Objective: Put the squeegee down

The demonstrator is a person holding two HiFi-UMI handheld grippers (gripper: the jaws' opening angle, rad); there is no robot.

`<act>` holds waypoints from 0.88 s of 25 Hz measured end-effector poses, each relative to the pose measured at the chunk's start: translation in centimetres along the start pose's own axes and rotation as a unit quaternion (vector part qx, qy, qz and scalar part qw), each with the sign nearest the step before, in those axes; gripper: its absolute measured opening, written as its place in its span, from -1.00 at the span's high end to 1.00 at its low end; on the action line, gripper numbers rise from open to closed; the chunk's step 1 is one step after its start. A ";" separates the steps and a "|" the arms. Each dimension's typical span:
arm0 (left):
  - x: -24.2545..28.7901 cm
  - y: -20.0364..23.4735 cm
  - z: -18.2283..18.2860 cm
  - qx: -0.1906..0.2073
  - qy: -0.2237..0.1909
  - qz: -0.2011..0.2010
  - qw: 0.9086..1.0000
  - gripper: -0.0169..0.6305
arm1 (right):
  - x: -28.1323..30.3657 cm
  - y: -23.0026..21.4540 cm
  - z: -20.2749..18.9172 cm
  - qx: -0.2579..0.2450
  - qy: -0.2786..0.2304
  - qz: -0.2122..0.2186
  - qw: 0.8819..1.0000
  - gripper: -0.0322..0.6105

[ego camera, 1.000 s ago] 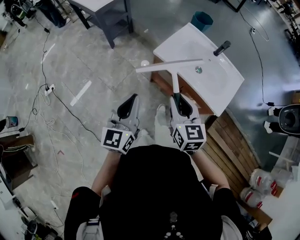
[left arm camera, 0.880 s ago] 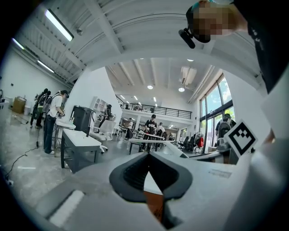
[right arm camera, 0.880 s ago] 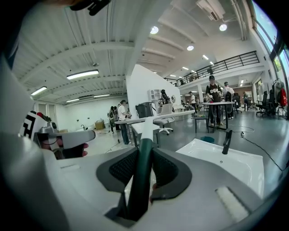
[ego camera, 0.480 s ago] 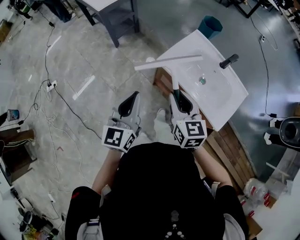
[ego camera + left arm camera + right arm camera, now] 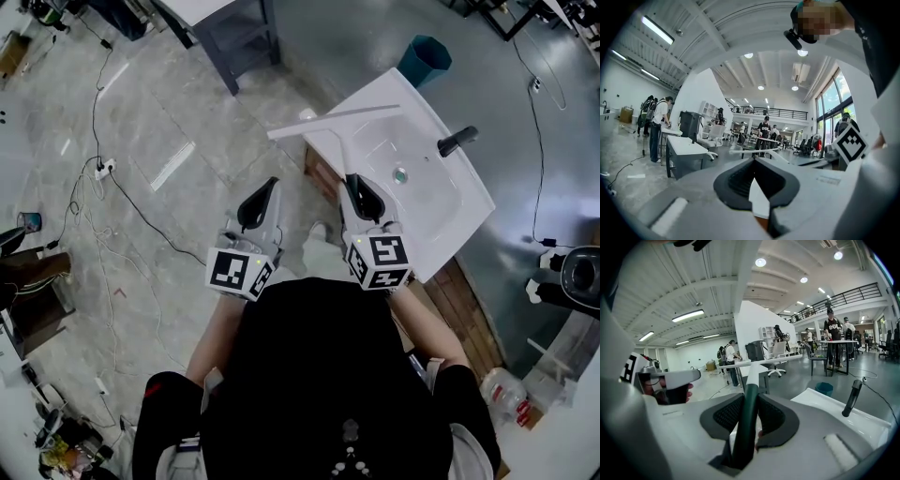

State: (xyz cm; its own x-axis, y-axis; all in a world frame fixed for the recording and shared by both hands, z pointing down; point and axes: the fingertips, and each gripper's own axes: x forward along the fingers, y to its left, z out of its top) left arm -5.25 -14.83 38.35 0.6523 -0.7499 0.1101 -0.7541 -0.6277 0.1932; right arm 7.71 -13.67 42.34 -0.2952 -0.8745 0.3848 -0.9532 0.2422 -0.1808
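Seen from above, a person in a black top stands at a white sink [image 5: 448, 208] with a black tap [image 5: 457, 141], holding a gripper in each hand. The right gripper [image 5: 355, 190] is clamped on the dark green handle of a squeegee [image 5: 336, 119]; in the right gripper view the black pads [image 5: 772, 416] press on the handle from both sides, about half open around it. The squeegee is held up in the air, touching nothing else. Its handle points away from the person, and its long white blade lies crosswise, one end over the sink's left edge and the other out over the grey floor [image 5: 169, 103]. The left gripper [image 5: 269, 187] hangs just beside the right one, over the floor, its jaws together at the tips and empty. A teal bin [image 5: 424, 58] stands beyond the sink.
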 end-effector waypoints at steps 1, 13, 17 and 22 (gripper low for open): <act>0.6 -0.1 0.0 0.001 0.000 0.003 1.000 0.94 | 0.3 -0.6 0.1 -0.001 0.002 0.003 1.000 0.59; 6.5 -0.9 0.7 -0.001 -0.010 0.025 1.000 0.94 | 3.6 -5.8 -0.2 -0.003 0.024 0.016 1.000 0.59; 7.5 -0.4 0.5 -0.001 -0.008 0.026 1.000 0.94 | 5.0 -6.8 -1.5 0.002 0.038 0.010 0.999 0.59; 8.1 0.4 0.0 -0.005 0.001 0.026 1.000 0.94 | 6.3 -7.7 -3.2 0.008 0.059 0.001 0.998 0.59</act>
State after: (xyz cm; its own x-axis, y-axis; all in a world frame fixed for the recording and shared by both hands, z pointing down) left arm -0.28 -21.13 39.36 0.6127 -0.7808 0.1223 -0.7861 -0.5860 0.1965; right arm 13.01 -19.68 49.05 -0.3030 -0.8184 0.4882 -0.9519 0.2355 -0.1961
